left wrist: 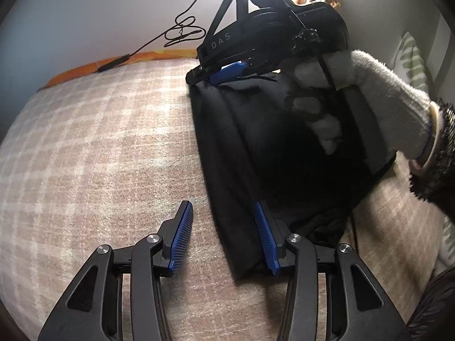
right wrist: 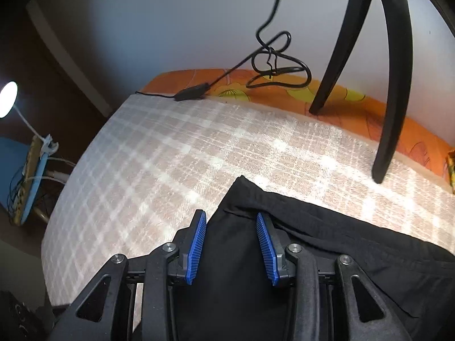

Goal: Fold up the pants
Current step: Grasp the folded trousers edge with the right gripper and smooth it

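Observation:
The black pants (left wrist: 256,153) lie folded in a narrow stack on the plaid bed cover (left wrist: 99,147). My left gripper (left wrist: 223,213) is open just above the near left edge of the stack, one blue finger over the cover, the other over the cloth. My right gripper (right wrist: 231,224) is open over the far corner of the pants (right wrist: 312,241); in the left wrist view it (left wrist: 216,76) sits at the stack's far end, held by a white-gloved hand (left wrist: 369,93).
A black cable (right wrist: 273,59) with an inline box lies at the bed's far edge on an orange sheet (right wrist: 355,99). Black tripod legs (right wrist: 392,85) stand on the bed at the back right. A lamp (right wrist: 8,99) and blue stand sit off the left side.

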{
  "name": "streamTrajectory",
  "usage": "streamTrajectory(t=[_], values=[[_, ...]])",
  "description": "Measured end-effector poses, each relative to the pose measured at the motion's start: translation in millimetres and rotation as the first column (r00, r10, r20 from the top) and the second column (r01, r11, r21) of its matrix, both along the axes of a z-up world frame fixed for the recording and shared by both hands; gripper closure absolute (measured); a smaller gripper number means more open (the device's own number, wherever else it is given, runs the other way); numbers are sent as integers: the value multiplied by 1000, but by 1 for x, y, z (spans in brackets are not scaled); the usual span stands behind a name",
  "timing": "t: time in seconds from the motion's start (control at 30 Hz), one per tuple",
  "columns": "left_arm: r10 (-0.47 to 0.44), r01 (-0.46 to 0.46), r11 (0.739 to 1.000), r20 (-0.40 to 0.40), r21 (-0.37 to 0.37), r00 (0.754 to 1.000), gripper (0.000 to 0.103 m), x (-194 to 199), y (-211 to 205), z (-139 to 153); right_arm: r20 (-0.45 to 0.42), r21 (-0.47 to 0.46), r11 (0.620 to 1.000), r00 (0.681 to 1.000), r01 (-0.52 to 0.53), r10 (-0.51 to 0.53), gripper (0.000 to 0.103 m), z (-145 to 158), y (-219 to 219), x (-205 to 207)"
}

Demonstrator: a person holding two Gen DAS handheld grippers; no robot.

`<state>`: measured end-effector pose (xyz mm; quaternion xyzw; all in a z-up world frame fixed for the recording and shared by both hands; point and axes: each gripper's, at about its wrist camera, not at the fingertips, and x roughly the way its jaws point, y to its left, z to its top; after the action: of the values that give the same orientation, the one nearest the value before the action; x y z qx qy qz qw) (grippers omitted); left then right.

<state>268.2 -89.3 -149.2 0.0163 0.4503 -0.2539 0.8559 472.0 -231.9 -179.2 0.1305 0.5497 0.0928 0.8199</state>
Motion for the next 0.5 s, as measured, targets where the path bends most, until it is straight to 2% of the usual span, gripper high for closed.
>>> streamTrajectory(t=[0.13,0.2,0.27,0.43,0.47,0.5], values=[[27,-34,993,-59,-112,998,59,2,15,0,-48,-37,999,998,26,-27,61,11,2,-3],[44,-59,984,-91,-168,995,59,3,21,0,-77,-32,999,996,39,-42,41,20,5,-9],[54,-77,975,-111,-208,992,59,4,26,-2,-121,-29,998,991,47,-51,30,28,12,-18],[30,-74,955,-154,-286,988,59,0,28,-3,-210,-104,994,978,-20,-2,30,30,47,-28],[25,-69,954,-154,-292,988,59,-2,26,-3,-217,-123,992,976,-35,8,32,30,53,-28],[21,-65,954,-150,-292,988,59,-4,25,-3,-225,-134,990,974,-45,14,39,30,57,-27]])
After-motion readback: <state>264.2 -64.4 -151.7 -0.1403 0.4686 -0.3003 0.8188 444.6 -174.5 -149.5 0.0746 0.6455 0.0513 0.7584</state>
